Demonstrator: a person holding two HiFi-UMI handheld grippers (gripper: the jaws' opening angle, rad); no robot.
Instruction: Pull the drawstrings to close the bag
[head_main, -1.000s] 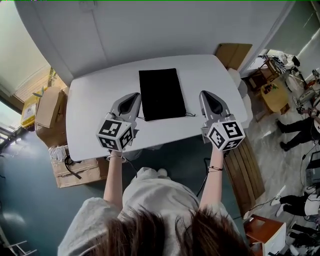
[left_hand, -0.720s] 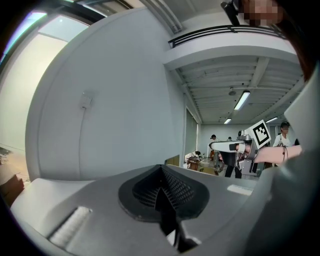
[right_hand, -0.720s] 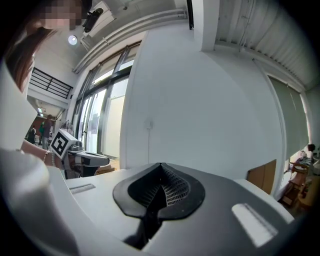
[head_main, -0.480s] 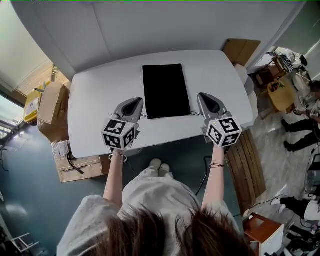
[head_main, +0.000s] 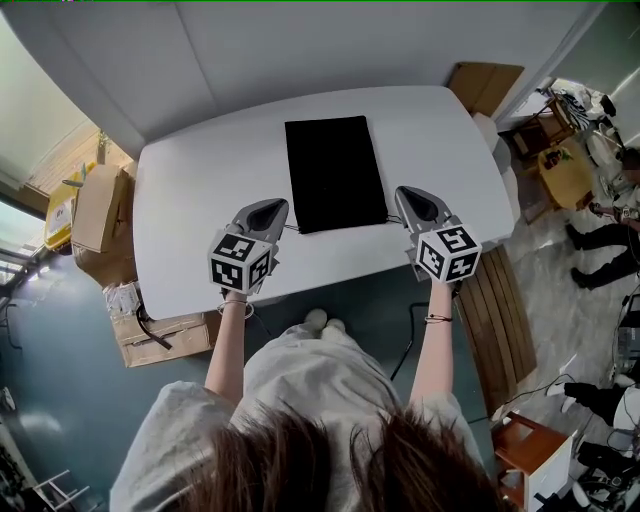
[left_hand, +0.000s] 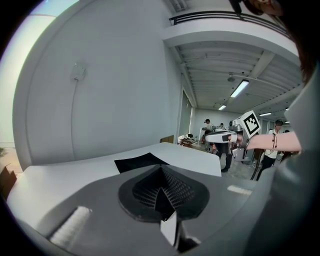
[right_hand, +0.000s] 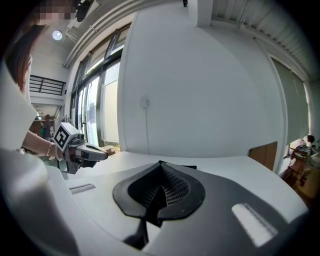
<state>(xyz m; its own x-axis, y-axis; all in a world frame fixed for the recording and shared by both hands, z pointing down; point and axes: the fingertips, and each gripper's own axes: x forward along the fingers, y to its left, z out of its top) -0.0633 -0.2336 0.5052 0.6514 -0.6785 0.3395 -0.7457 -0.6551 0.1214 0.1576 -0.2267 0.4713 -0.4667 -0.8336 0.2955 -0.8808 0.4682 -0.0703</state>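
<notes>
Both the left gripper (head_main: 279, 209) and right gripper (head_main: 404, 194) (jaws pressed together, empty) flank the black bag (head_main: 333, 172), its drawstrings (head_main: 291, 229) ungrasped, so all the pulling is left.

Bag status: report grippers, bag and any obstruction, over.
Left gripper shut, empty; right gripper shut, empty, one either side of the bag's near end. Black bag flat on table, drawstrings not gripped. No obstruction seen.

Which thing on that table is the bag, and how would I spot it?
Start at the big white table by the wall. The bag lies flat at its middle. It is the only black thing on it, a plain rectangle with thin cords trailing from its near corners.
</notes>
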